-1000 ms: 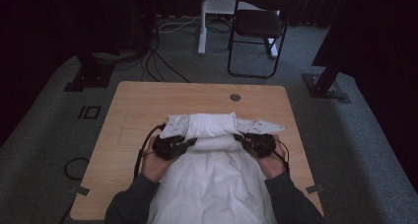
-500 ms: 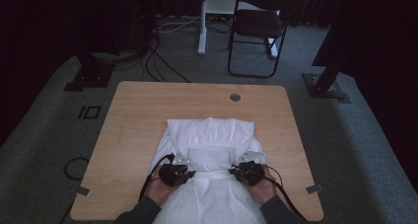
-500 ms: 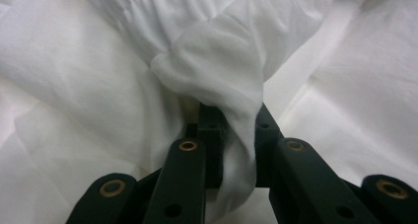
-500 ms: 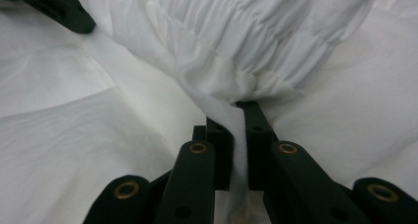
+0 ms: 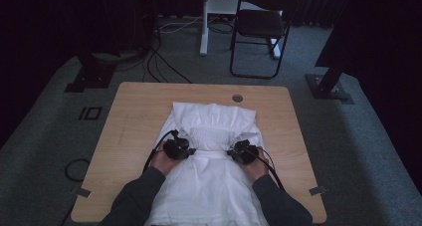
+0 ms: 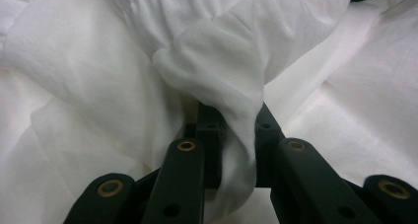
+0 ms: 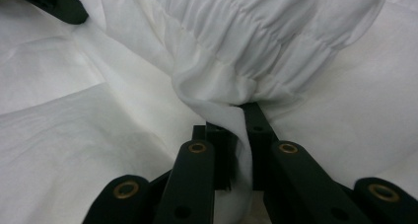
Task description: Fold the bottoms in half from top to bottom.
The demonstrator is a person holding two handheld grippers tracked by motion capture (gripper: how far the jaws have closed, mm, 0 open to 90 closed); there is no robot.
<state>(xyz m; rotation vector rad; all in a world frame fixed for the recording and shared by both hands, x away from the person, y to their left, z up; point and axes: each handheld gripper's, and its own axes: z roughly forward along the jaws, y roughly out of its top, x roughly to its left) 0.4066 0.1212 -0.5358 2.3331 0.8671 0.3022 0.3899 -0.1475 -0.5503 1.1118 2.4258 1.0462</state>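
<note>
Folding a white garment (image 5: pixel 211 151) on the table (image 5: pixel 129 121), your left gripper (image 5: pixel 185 149) and right gripper (image 5: pixel 238 153) each pinch its gathered band, one fold laid, more left.

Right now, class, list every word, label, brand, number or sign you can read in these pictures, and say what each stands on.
None can be read.
White garment: plain cloth, no print or tag in view.
Wooden table: bare, no lettering.
Left gripper and right gripper: plain black, no markings visible.
</note>
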